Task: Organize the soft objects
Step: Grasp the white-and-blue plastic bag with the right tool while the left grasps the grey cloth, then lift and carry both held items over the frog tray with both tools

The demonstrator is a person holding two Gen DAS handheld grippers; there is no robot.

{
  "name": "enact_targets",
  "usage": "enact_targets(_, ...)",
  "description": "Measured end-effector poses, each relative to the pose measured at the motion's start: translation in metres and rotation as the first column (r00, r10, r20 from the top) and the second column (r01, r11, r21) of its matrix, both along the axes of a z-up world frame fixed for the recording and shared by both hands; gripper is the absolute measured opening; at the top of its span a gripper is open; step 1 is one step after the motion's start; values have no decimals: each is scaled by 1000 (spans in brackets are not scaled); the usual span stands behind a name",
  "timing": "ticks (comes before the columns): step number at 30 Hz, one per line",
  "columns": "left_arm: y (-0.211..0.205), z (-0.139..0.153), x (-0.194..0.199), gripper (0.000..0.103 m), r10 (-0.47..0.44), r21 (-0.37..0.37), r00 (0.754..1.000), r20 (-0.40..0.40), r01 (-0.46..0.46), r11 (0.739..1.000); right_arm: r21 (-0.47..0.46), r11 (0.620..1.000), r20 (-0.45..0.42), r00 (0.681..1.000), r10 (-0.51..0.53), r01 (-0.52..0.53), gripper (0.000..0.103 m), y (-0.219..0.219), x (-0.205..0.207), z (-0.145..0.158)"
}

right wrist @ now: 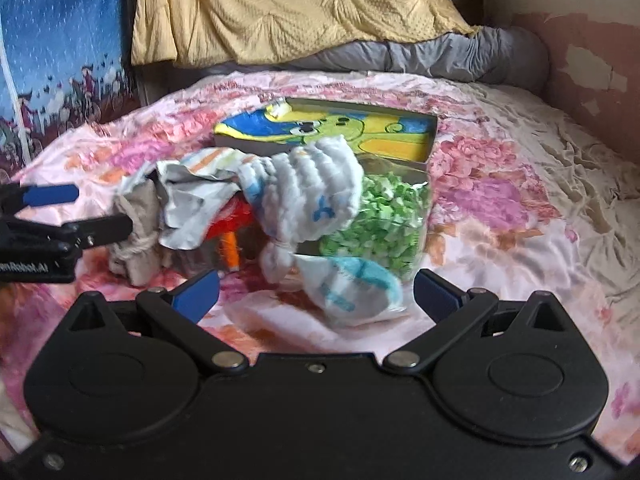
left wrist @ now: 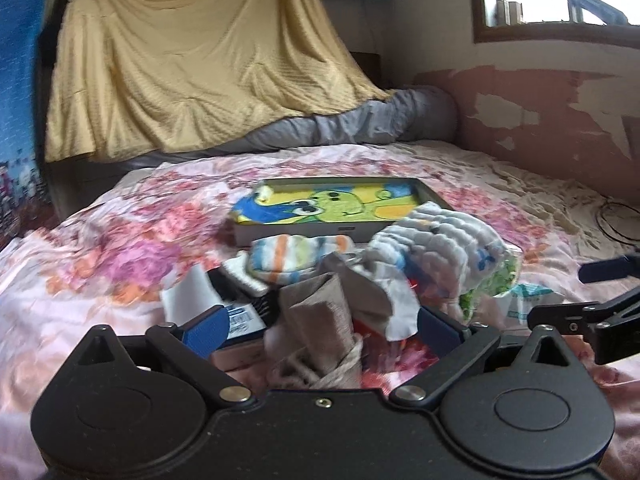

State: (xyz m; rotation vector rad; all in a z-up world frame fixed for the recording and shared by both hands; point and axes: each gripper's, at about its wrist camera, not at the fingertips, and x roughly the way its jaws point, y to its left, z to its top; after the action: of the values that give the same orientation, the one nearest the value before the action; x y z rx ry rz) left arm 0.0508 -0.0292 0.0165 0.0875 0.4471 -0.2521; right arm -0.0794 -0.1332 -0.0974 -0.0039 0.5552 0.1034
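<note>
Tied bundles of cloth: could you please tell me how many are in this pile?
2. The beige bundle lies nearest the left tool; the white ribbed bundle sits at the pile's middle. More may be hidden beneath.

We hold our left gripper [left wrist: 322, 328] and right gripper [right wrist: 316, 298] side by side, jaws spread wide, low and level.

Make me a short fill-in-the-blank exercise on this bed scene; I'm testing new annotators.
1. The shallow box lying on the floral bedsheet has a cartoon ____ pictured inside it.
2. Both the left tongs and the right tongs are ____.
3. The beige cloth bundle lies between the fingers of the ____ tongs.
4. The clear bag holds ____ pieces.

Missing words: frog; open; left; green
</note>
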Motion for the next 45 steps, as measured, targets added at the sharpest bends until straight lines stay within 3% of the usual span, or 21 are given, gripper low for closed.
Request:
enact_targets(7,-25,11,19,99,-96,80,995,22,94,992,-13,999,-54,997,52,-52,103,-15,28,0)
enact_targets(12,-34,13,54,94,-155,78,982,-108,163,984,-51,993,-69,992,103,-107,103,-18,43,-4)
enact_targets(16,-38,11,69,86,-177,95,970,-164,194,976,-62,987,-84,986,142,-147,101,-16,50,-8)
enact_targets(21,-37,9,85,71,-178,72,950,-258,202,977,-77,983,-101,982,160,-169,78,-12,55,-13)
enact_targets(26,-31,12,95,46,-139,32,945,-298,156,987,-88,985,-133,981,139,-151,73,-12,60,-20)
enact_targets(31,-29,13,100,30,-112,22,937,-330,127,992,-88,985,-148,980,137,-151,69,-13,58,-22)
enact_targets(35,-26,15,104,10,-97,-10,932,-350,100,995,-91,985,-149,980,131,-146,53,-14,59,-23)
enact_targets(42,-26,21,99,4,-87,-46,932,-353,75,996,-83,992,-132,987,88,-99,18,-21,58,-18)
enact_targets(45,-27,26,95,1,-79,-58,936,-342,63,996,-76,994,-121,990,71,-81,13,-26,57,-16)
